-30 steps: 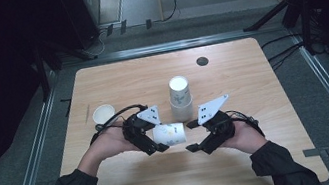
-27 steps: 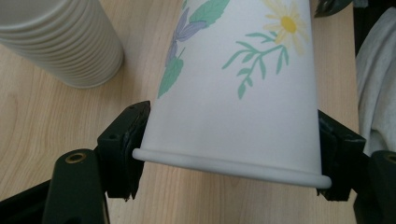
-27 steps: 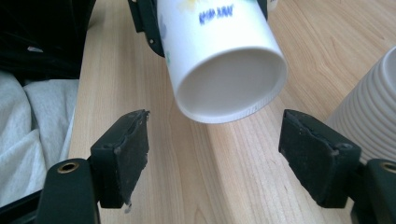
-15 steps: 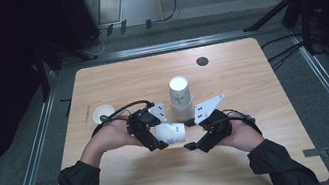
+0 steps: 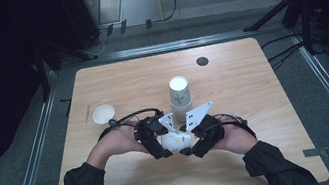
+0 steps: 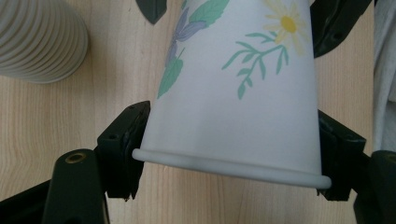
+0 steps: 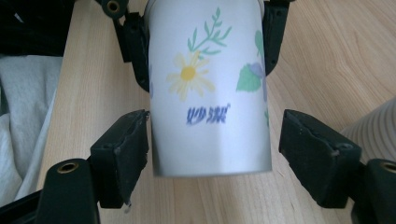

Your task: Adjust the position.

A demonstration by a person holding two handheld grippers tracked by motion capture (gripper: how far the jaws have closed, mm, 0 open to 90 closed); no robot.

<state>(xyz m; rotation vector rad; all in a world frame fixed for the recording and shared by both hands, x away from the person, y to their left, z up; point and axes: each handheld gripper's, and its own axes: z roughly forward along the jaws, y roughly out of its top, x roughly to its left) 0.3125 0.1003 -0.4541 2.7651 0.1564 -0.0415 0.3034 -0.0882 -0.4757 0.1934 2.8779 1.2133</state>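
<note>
Blue Chinese lettering marks the flowered paper cup (image 7: 210,88).

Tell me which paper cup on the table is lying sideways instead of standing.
The flowered cup between the left gripper and right gripper. It lies level, while the stacked cups behind it and the small cup stand.

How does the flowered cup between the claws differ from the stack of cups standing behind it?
The flowered cup lies on its side between the left claw and right claw; the cup stack stands on the table, base up. The flowered cup is a single cup, its rim end clamped in the left claw; the stack is several cups nested, untouched. Both are white paper cups.
</note>
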